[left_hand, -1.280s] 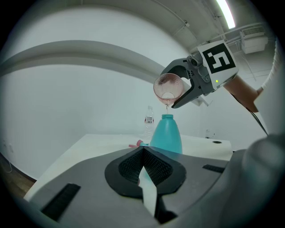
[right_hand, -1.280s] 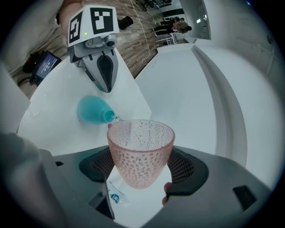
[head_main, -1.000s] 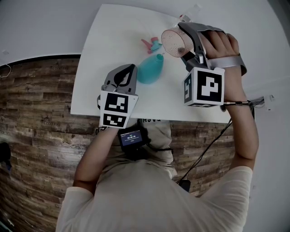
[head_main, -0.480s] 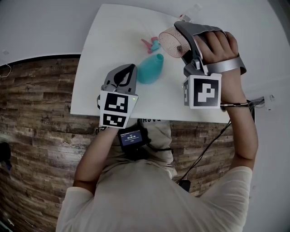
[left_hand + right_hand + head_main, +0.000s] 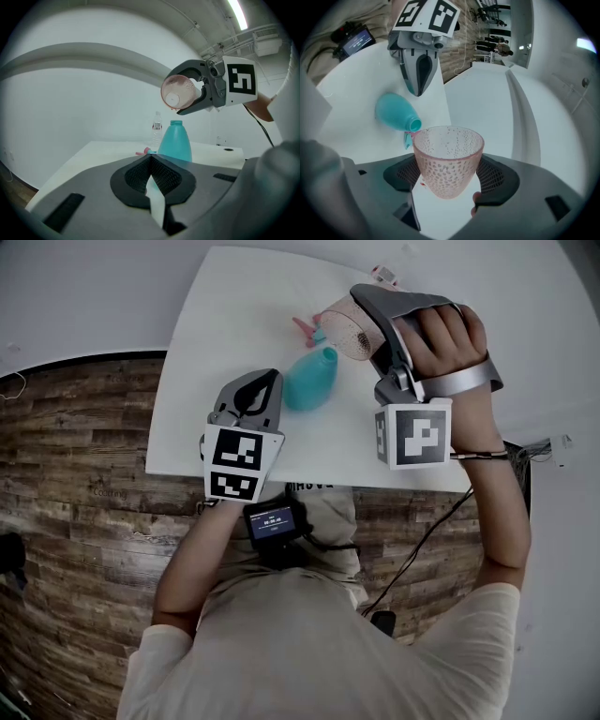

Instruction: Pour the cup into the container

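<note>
A teal bottle (image 5: 309,381) with an open neck stands on the white table (image 5: 216,324); the left gripper view shows the bottle (image 5: 176,140) straight ahead. My right gripper (image 5: 370,329) is shut on a pink dimpled cup (image 5: 339,324), held tipped above and just right of the bottle's neck. In the right gripper view the cup (image 5: 447,159) sits between both pads of that gripper (image 5: 450,176), with the bottle's mouth (image 5: 414,124) just past the rim. My left gripper (image 5: 267,381) rests by the bottle's near side. Its pads (image 5: 136,176) meet with nothing between them.
A pink and teal spray cap (image 5: 307,330) lies on the table behind the bottle. A small clear water bottle (image 5: 157,127) stands at the table's far edge. The table's near edge runs just under both grippers, with wooden floor (image 5: 84,474) to the left.
My right gripper has rolled and shifted slightly left, tipping the cup further toward the bottle's neck. The left gripper and the bottle have stayed put.
</note>
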`<state>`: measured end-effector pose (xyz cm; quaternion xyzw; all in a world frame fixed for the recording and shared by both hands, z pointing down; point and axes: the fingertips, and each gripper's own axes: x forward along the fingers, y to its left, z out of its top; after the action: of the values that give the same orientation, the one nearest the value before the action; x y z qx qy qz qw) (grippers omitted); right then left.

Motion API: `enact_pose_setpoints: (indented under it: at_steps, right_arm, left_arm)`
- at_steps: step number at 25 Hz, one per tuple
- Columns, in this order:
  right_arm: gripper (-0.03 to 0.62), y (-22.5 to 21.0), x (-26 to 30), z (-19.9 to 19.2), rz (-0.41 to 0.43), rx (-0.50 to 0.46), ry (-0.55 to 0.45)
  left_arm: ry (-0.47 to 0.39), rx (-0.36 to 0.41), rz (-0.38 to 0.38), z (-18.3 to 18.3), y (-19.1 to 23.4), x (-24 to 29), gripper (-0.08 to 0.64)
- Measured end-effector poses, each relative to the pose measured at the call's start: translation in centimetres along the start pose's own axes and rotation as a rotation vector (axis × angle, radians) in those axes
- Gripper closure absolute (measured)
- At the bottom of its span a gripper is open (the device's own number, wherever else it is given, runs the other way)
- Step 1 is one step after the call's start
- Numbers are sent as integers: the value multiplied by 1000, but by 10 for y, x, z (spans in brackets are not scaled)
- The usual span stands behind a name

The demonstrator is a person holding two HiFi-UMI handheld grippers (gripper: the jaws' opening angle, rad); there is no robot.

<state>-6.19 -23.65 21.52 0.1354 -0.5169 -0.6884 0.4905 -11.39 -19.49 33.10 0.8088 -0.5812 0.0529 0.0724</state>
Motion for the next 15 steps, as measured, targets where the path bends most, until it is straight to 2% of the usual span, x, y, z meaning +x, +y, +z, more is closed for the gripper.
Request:
enact_pose_setpoints:
  at_steps: [2,8,15]
  right_arm:
    - [225,4,1,-1,29,106,-21]
    - [225,10,-5,-10,98,505,-103]
    - [225,11,-14,-25,83,769,-128]
  left_arm:
    - [-8,7,-5,2,-2,-1,551]
    - [-63,65,-8,22,-9,-16,551]
    - [-135,93,7,56,-3,-41,550]
